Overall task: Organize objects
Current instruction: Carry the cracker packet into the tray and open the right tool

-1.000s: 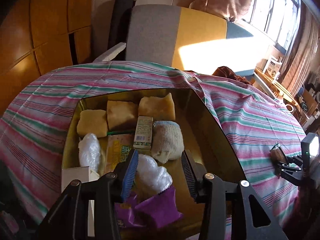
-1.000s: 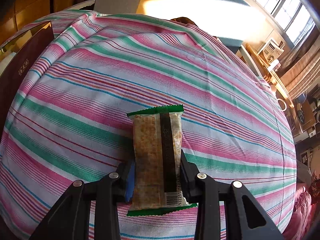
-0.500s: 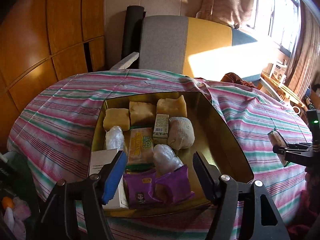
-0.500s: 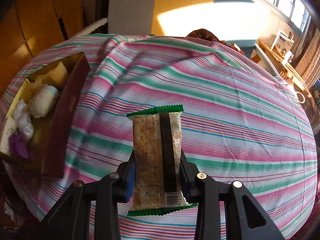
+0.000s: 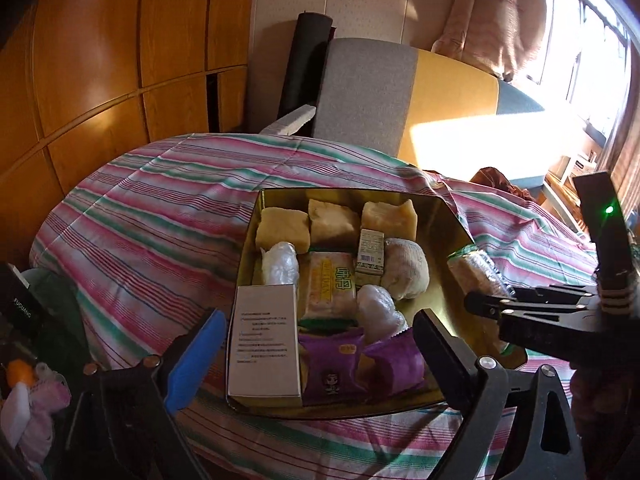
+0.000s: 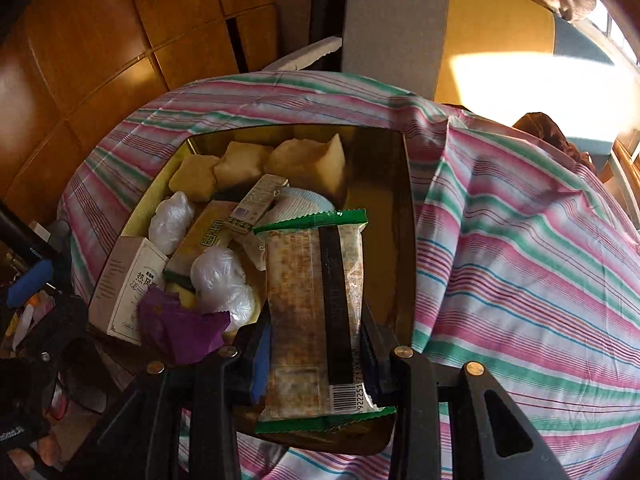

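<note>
A gold box point(image 5: 452, 232) on the striped cloth holds three yellow cakes, clear-wrapped lumps, a white carton point(image 5: 264, 344), purple packets point(image 5: 340, 364) and a yellow-green packet. My left gripper point(image 5: 316, 344) hangs before the box's near edge, its jaws opening wide, nothing pressed between them. My right gripper point(image 6: 316, 336) is shut on a cracker packet point(image 6: 316, 304) with green ends, held over the bare right part of the box point(image 6: 408, 220). In the left wrist view, the right gripper point(image 5: 488, 300) comes in from the right with the packet point(image 5: 476, 276).
The striped cloth point(image 6: 520, 260) spreads bare to the right of the box. A grey and yellow chair point(image 5: 368, 92) stands behind the table, with wooden wall panels point(image 5: 100, 60) at the left. Clutter and a dark bin point(image 5: 40, 360) sit at the lower left.
The left gripper has drawn back from the box and its jaws have spread wide. The right gripper has carried the cracker packet leftward from over bare cloth to over the box.
</note>
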Demonstrator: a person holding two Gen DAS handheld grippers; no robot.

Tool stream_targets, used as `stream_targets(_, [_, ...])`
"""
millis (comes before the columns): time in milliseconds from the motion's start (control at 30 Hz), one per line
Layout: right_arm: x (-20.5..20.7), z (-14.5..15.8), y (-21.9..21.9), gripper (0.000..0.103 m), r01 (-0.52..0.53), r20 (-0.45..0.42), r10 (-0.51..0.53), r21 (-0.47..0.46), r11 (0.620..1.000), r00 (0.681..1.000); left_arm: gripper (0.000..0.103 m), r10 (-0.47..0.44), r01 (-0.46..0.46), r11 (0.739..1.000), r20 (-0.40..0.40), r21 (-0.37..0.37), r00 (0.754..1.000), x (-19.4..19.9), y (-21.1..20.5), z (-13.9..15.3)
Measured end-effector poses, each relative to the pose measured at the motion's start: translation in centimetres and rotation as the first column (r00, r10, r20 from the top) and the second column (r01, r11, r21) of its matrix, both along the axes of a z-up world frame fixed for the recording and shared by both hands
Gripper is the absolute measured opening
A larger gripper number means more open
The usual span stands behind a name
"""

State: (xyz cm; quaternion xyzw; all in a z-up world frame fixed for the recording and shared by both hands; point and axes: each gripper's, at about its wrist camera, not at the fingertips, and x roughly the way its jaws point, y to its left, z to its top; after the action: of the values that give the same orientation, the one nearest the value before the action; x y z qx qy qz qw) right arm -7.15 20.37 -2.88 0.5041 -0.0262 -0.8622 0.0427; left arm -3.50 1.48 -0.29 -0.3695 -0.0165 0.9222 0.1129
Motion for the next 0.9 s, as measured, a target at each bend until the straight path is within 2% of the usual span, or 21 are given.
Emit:
stream_targets(67, [-0.7, -1.3, -0.6, 0.036, -0.001, 0.03, 0.0, 0.008, 1.0, 1.0, 0.103, 0.02, -0.02, 1.0, -0.001, 0.004, 1.0, 0.0, -0.5, 0.0])
stream_targets(300, [-0.9, -5.4, -1.8, 0.036, -0.035, 0.139, 0.025, 0.067, 0.997, 0.99, 0.103, 0.061, -0.061, 0.998, -0.007, 0.0, 0.998, 0.0, -1.7, 0.3])
stream_targets(467, [-0.2, -5.3, -1.8, 0.038, -0.047, 0.121, 0.039, 0.067, 0.997, 0.992, 0.103, 0.072, -0.073, 0.997, -0.031, -0.017, 0.997, 0.4, -1.6, 0.6])
stream_targets(600, [1.0, -4.5, -1.6, 0.043, -0.035, 0.064, 0.032, 0.058, 0.998, 0.997, 0.103, 0.082, -0.087, 0.994, -0.069, -0.073, 0.994, 1.0, -0.9, 1.0])
stream_targets(900, [5.3, -1.2, -1.1, 0.044, 0.061, -0.121, -0.054, 0.055, 0.997, 0.991, 0.103, 0.081, -0.085, 0.995, -0.083, -0.052, 0.993, 2.2, -0.3, 1.6])
